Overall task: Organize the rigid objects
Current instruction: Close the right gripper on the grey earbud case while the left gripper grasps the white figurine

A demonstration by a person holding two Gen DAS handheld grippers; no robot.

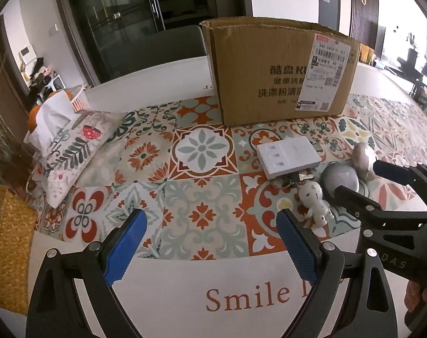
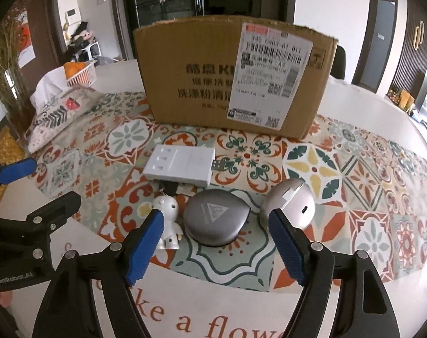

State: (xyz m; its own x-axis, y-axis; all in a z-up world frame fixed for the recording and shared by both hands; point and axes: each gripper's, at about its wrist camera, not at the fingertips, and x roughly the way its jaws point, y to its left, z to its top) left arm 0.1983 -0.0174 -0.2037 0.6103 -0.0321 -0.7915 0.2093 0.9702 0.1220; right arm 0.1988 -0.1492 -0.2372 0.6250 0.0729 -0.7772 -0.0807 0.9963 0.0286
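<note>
Firstly, the left tongs (image 1: 210, 242) hang released over the desk's (image 2: 241, 304) near edge. Next come the white figurine (image 2: 169, 219), partly hidden behind a blue pad, the white box (image 2: 182, 166), the grey case (image 2: 216, 221) and the round case (image 2: 295, 205). Right tongs (image 2: 216, 249) also gape empty.

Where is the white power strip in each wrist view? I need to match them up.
Left wrist: white power strip sits right of centre, ahead of the right finger.
Right wrist: white power strip sits left of centre, beyond the figurine.
Shared landmark: the cardboard box behind it.
</note>
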